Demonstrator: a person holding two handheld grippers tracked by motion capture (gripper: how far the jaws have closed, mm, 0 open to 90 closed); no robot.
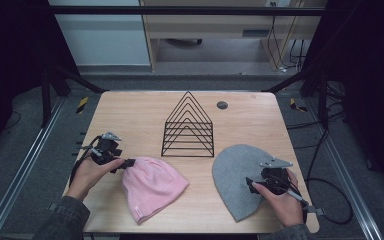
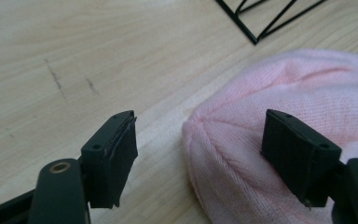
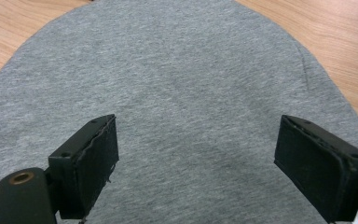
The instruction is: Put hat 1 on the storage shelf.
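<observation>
My left hand-held gripper (image 2: 198, 154) sits at the crown of the pink beanie (image 2: 289, 121), jaws wide apart, the gathered tip of the knit lying between them with neither pad pressing on it. From above, that pink beanie (image 1: 152, 186) lies flat on the table (image 1: 130, 112) near the front edge, left of centre. My right hand-held gripper (image 3: 196, 163) hangs over the grey beanie (image 3: 182, 93), jaws spread wide with nothing clamped, just grey cloth spread flat beneath. That grey beanie (image 1: 235, 172) lies at the front right, well apart from the pink one. Behind and between the two stands a black wire rack (image 1: 188, 127), upright.
</observation>
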